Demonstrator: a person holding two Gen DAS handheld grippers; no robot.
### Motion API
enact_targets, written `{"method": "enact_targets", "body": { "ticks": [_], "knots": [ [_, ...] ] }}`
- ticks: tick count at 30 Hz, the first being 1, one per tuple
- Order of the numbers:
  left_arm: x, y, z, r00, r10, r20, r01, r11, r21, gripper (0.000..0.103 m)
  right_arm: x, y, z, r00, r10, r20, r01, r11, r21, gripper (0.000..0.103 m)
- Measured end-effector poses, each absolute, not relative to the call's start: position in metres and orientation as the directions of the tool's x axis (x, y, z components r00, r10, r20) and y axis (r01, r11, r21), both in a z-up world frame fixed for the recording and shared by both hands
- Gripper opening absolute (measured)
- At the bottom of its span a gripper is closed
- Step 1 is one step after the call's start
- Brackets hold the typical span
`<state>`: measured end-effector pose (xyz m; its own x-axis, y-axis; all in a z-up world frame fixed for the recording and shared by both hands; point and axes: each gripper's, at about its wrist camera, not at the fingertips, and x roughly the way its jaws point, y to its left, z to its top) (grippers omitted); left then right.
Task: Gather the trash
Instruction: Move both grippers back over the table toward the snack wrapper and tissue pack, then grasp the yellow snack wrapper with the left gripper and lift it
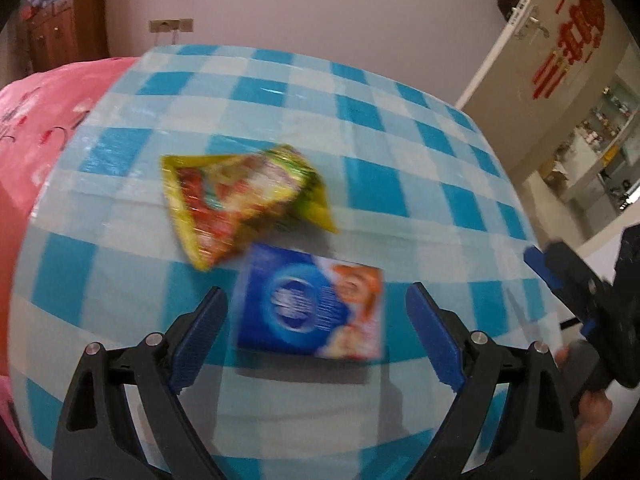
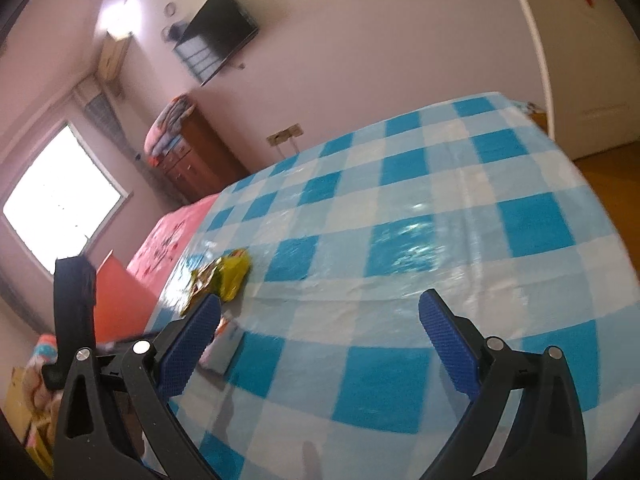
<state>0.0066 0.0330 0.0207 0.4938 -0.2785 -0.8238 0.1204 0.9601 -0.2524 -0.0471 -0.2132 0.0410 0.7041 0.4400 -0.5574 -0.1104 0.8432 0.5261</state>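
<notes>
The left tongs hang spread wide over a tabletop covered in a glossy blue-and-white checked plastic cloth, with nothing pinched between their ribbed blue pads. Lying flat on the cloth just ahead of them, and partly between the two pads without touching either, is a small blue rectangular cardboard packet with a round emblem and an orange-and-pink picture at its right end. Just beyond it, nearly touching its upper left corner, lies a crumpled yellow-and-red foil snack wrapper. Both pieces are blurred, so their print cannot be read.

The right tongs are also spread wide and empty, over bare checked cloth well to the right of the trash. In the right wrist view the yellow wrapper sits by the table's left edge, and the packet is half hidden behind the left pad.

A pink bedspread borders the table on the left; a brown wooden chest of drawers stands against the far wall.
</notes>
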Motion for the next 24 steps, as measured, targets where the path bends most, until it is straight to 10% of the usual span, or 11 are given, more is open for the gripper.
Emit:
{"method": "enact_targets", "body": {
  "ticks": [10,24],
  "knots": [
    [-0.001,-0.034,0.019,0.391,-0.500,-0.773,0.325,0.861,-0.392,0.091,-0.048,-0.265,0.040,0.765,0.339,-0.548,0.017,0.840,0.543,0.098],
    [0.051,0.023,0.047,0.558,-0.167,-0.813,0.463,0.875,0.138,0.091,-0.038,-0.206,0.026,0.616,0.458,-0.641,-0.108,0.855,0.507,0.098]
  ]
}}
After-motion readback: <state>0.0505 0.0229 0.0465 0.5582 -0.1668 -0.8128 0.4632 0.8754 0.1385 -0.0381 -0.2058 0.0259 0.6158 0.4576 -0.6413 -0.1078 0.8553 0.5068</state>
